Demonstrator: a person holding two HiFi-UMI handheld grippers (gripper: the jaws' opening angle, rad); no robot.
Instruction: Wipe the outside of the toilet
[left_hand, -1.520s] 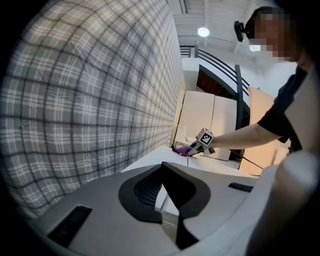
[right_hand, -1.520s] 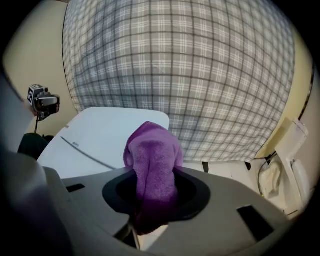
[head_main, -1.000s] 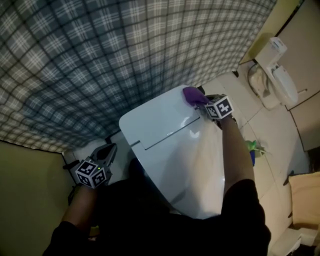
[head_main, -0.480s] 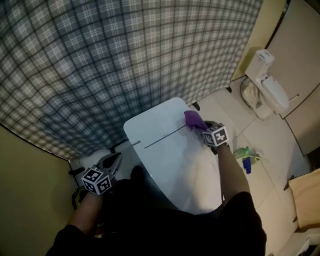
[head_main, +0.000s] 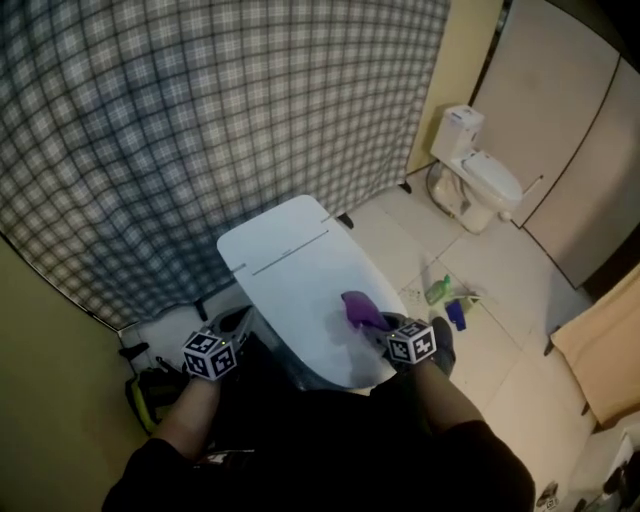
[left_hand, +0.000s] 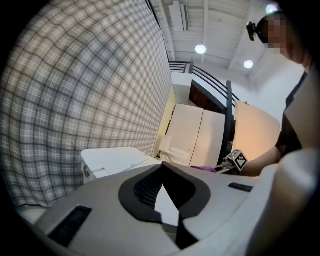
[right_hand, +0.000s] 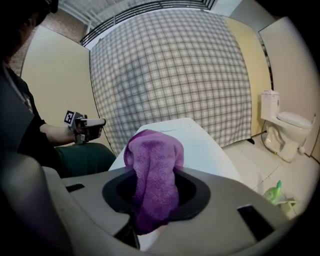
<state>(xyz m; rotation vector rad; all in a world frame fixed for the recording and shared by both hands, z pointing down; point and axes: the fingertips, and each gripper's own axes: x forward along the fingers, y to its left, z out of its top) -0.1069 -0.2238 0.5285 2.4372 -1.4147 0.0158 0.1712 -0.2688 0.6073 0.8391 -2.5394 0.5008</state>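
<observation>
A white toilet with its lid (head_main: 300, 285) down stands right below me; its tank (head_main: 262, 240) is against the checked wall. My right gripper (head_main: 378, 325) is shut on a purple cloth (head_main: 358, 308), which lies on the near right part of the lid. In the right gripper view the cloth (right_hand: 152, 165) hangs bunched between the jaws of that gripper (right_hand: 152, 192), with the lid (right_hand: 200, 145) beyond. My left gripper (head_main: 236, 322) hangs by the toilet's left side, off the lid, jaws shut on nothing. The left gripper view shows its tips (left_hand: 162, 170) meeting, with the tank (left_hand: 112, 160) behind.
A checked curtain wall (head_main: 200, 120) runs behind the toilet. A second toilet (head_main: 470, 180) stands at the far right by beige partitions. A green spray bottle (head_main: 437, 290) and a blue item (head_main: 455, 312) lie on the tiled floor right of the toilet. A yellow-green object (head_main: 140, 395) sits low left.
My right gripper has drawn the purple cloth from the tank end of the lid down to its near front. The left gripper has stayed beside the toilet.
</observation>
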